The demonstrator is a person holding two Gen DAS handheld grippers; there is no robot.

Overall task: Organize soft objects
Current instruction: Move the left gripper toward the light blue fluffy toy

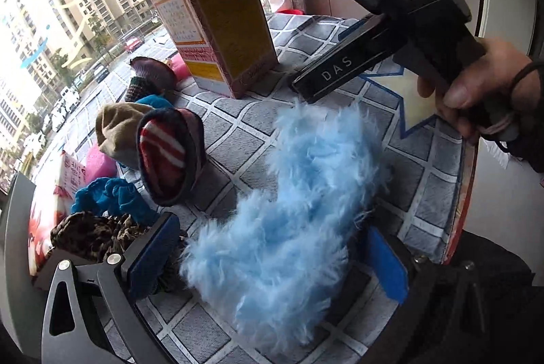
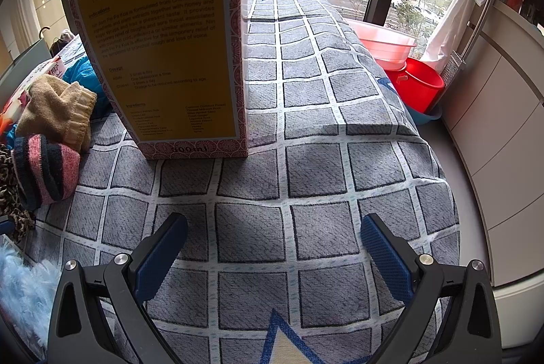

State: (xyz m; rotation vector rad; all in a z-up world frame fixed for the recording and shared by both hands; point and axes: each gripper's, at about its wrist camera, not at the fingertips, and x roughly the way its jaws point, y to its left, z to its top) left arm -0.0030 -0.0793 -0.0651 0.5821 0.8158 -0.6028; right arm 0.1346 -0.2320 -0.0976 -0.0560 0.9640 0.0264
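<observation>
A fluffy light-blue item [image 1: 289, 194] lies on the grey checked cloth [image 1: 238, 139] between the blue pads of my left gripper [image 1: 272, 224], whose jaws stand wide apart around it. A corner of the fluffy item [image 2: 23, 289] also shows at the lower left of the right wrist view. To the left lie a red-striped knit piece [image 1: 166, 153], a tan knit piece [image 1: 119, 129], a blue cloth [image 1: 112, 194] and a leopard-print cloth [image 1: 91, 235]. My right gripper [image 2: 272, 255] is open and holds nothing above the checked cloth [image 2: 306, 160]. A hand holds that right gripper [image 1: 306, 85] just beyond the fluffy item.
A tall pink and yellow cough-syrup box [image 2: 163, 41] stands upright on the cloth ahead of the right gripper. A pink basin [image 2: 384, 41] and a red bucket [image 2: 418, 82] sit on the floor at the right by a white cabinet. A large window runs behind the surface.
</observation>
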